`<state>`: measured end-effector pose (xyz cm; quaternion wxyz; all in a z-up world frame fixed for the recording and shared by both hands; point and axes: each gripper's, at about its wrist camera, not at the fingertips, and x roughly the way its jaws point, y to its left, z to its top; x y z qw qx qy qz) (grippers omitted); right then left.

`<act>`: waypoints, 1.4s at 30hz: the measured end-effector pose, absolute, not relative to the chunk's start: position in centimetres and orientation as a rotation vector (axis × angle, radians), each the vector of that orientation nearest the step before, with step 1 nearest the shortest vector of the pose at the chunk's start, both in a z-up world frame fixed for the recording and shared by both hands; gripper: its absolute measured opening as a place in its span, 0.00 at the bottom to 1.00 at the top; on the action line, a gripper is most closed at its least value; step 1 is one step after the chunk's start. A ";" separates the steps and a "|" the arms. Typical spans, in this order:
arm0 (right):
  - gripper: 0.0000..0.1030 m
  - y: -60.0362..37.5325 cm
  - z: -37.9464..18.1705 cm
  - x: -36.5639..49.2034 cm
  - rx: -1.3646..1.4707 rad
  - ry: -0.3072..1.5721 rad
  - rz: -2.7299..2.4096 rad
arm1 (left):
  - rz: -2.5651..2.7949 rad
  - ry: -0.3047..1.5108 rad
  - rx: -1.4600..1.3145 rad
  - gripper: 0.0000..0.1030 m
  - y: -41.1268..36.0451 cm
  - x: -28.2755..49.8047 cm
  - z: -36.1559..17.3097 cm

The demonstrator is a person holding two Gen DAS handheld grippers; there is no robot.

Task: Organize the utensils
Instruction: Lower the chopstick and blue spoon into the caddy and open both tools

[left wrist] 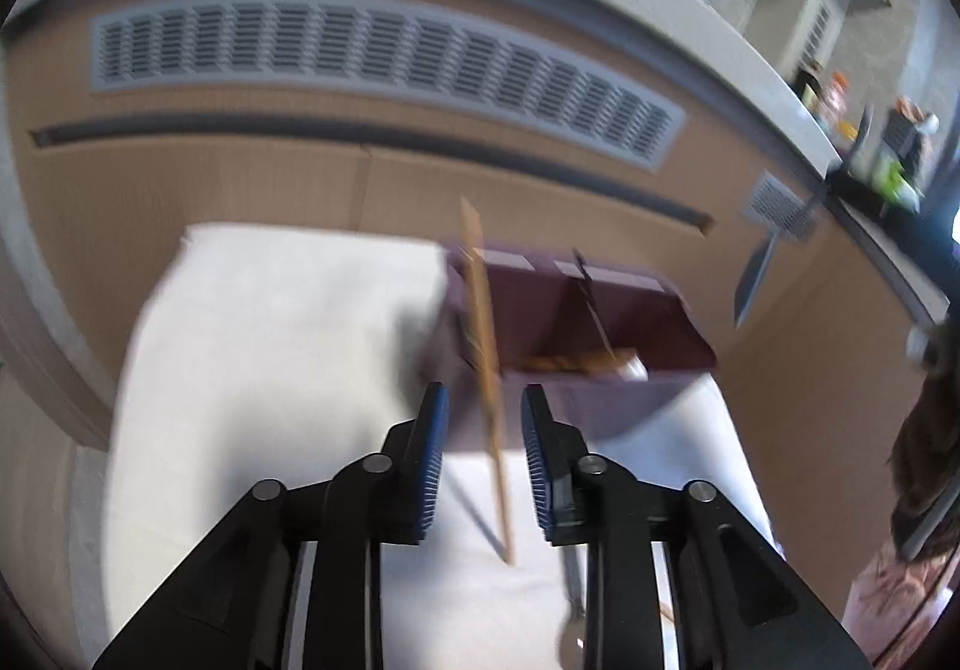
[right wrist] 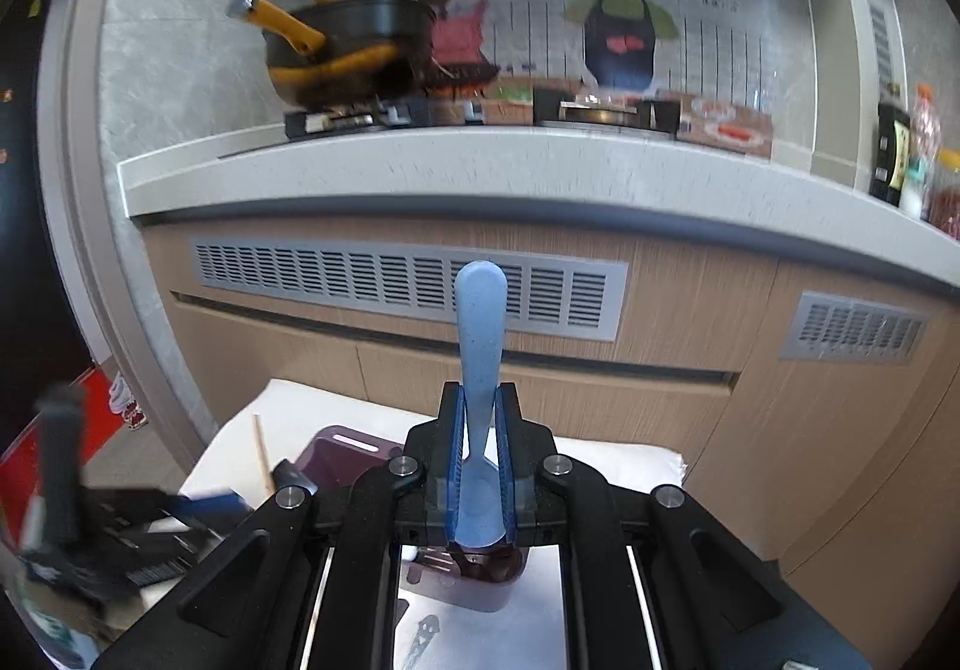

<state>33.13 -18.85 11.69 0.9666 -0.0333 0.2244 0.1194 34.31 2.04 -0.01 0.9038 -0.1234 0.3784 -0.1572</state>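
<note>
Chopstick (left wrist: 489, 382) first: a thin wooden stick, standing nearly upright between my left tongs (left wrist: 483, 424), whose blue pads are spread apart with a clear gap on either side of it. I read those tongs as wide and not gripping; the view is smeared with motion, so I cannot tell whether the stick's lower end rests on the white worktop (left wrist: 270, 346) or is falling. Just beyond it sits the maroon organizer box (left wrist: 606, 310), with what looks like more utensils lying in its right compartment.

On the other side, my right tongs (right wrist: 480, 430) are closed narrowly on a blue spoon (right wrist: 479, 334), handle pointing up and away, the bowl end down near the tongs' base, above the same box (right wrist: 342, 454).

I judge the chopstick light, stiff and smooth, so it will roll or twist if pinched near an end; I would take it around the middle, pads square across it. The spoon looks like rigid plastic, light and a little slippery; its flattened neck, where it is clamped now, seems the surest hold.
</note>
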 end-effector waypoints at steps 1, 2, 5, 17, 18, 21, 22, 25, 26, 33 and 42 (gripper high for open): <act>0.10 -19.0 11.9 32.7 -0.072 0.452 0.244 | -0.334 0.793 -0.248 0.35 1.4 34.2 -0.4; 0.10 -19.1 12.0 32.3 -0.074 0.452 0.246 | -0.337 0.802 -0.237 0.37 0.6 34.5 -0.7; 0.10 -19.4 12.2 31.6 -0.077 0.455 0.246 | -0.312 0.836 -0.195 0.37 -1.0 34.9 -1.8; 0.10 -21.4 11.6 30.3 -0.034 0.463 0.229 | -0.238 0.723 -0.147 0.05 -1.4 33.7 0.3; 0.10 -21.4 12.1 30.2 -0.031 0.449 0.228 | -0.246 0.673 -0.146 0.05 -1.2 33.3 2.1; 0.10 -21.2 14.8 29.9 -0.019 0.385 0.229 | -0.261 0.545 -0.138 0.05 -0.9 33.1 7.6; 0.10 -21.1 15.5 29.9 -0.015 0.366 0.231 | -0.269 0.488 -0.132 0.05 -1.0 33.2 10.0; 0.10 -20.6 18.0 30.2 -0.011 0.303 0.230 | -0.264 0.318 -0.113 0.05 -1.4 32.9 15.4; 0.10 -20.4 18.5 30.5 -0.010 0.290 0.229 | -0.265 0.284 -0.111 0.05 -1.4 32.8 16.5; 0.10 -19.1 15.8 34.2 -0.006 0.355 0.240 | -0.239 0.234 -0.070 0.05 -2.8 35.0 16.7; 0.10 -17.5 7.0 38.4 -0.034 0.547 0.234 | -0.268 0.444 -0.117 0.05 -2.9 39.3 7.9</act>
